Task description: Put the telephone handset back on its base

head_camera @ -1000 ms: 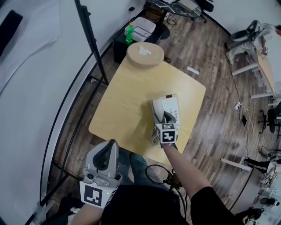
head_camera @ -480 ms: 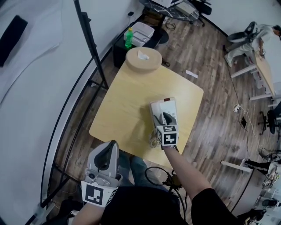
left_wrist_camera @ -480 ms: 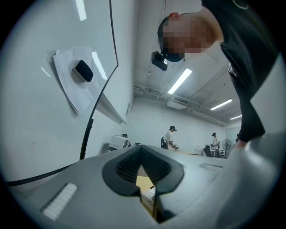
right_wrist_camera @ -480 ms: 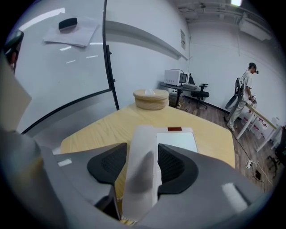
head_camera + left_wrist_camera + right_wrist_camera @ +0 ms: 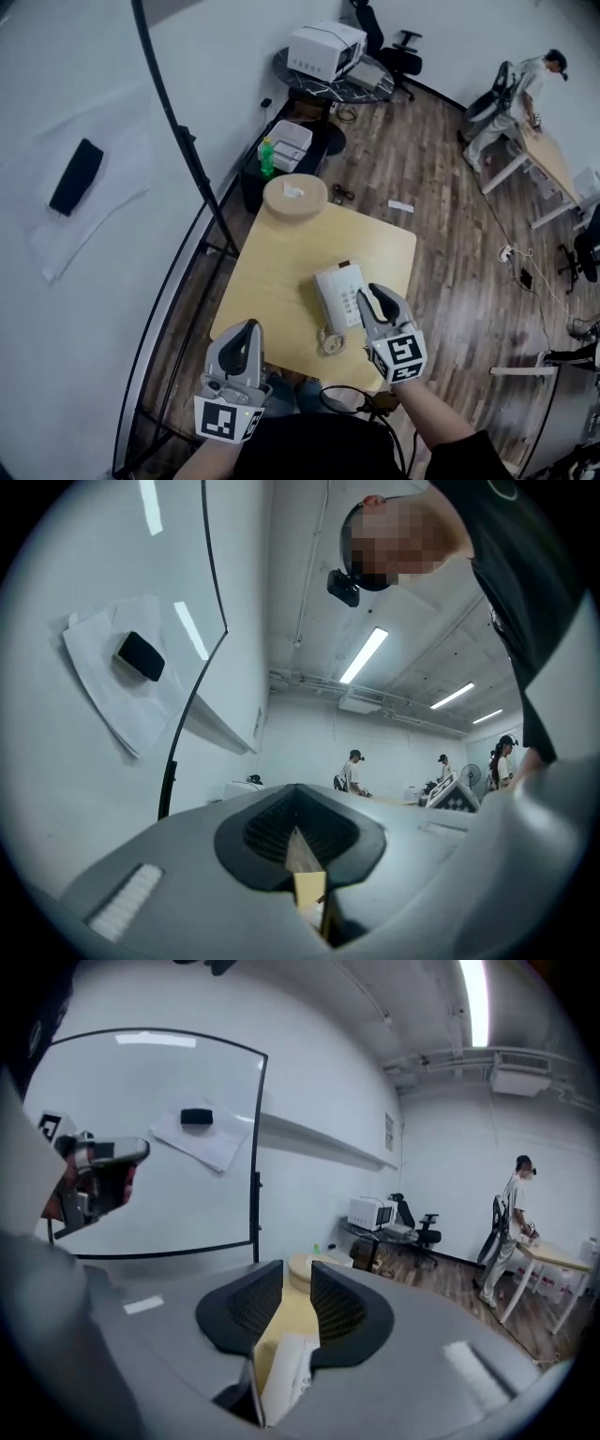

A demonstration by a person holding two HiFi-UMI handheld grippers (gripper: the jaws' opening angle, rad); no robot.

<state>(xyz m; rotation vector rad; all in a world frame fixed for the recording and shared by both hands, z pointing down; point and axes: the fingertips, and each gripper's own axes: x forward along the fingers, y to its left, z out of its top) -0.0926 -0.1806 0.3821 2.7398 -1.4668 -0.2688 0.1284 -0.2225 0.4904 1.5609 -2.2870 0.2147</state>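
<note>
Down on the square pale wooden table point(image 5: 281, 272), the white corded telephone point(image 5: 342, 298) sits with its white handset point(image 5: 327, 296) lying on the base. The right gripper point(image 5: 368, 293) hovers just beside it, jaws closing with nothing clamped between them. The left gripper point(image 5: 246, 330), jaws together and empty, hangs off the table's near edge.

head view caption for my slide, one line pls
Right gripper, jaws closing empty, aimed at the telephone on the table; left gripper hangs shut by the table's near edge.
</note>
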